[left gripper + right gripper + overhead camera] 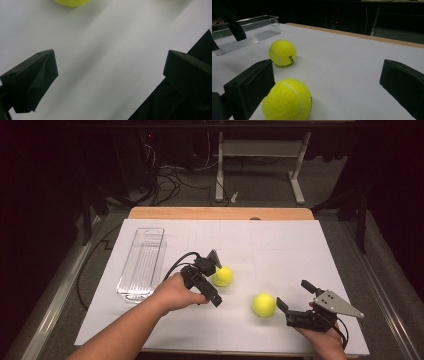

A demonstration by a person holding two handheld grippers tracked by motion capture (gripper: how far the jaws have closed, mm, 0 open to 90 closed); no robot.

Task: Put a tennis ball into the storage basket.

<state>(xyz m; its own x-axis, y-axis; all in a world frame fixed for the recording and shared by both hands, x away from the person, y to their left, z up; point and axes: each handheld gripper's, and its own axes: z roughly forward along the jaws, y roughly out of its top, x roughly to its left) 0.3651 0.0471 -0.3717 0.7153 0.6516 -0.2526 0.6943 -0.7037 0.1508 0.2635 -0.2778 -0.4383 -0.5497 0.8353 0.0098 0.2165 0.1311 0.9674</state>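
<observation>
I have two tennis balls on the white table (280,245) and a clear tray (141,265) lying at the far left, so I judge the work is to pick the balls up, most likely to put them in that tray. My right hand-held gripper (295,300) sits at the near right with its jaws spread wide and nothing between them; the near ball (264,304) lies just left of it, and in the right gripper view that ball (287,98) is touching or almost touching my left jaw, not yet centred in the gap. My left hand-held gripper (216,277) hovers over the middle of the table, also wide open and empty, with the far ball (223,276) just beside it on the right; I cannot tell whether a jaw touches it. I am at the reach, before any grasp. Next I need to shift the right gripper left so the near ball sits squarely between the jaws, then close gently, since a nudge could roll it away. In the left gripper view the far ball (71,2) is cut off at the top edge, and a dark shape at the lower right is hard to make out.
</observation>
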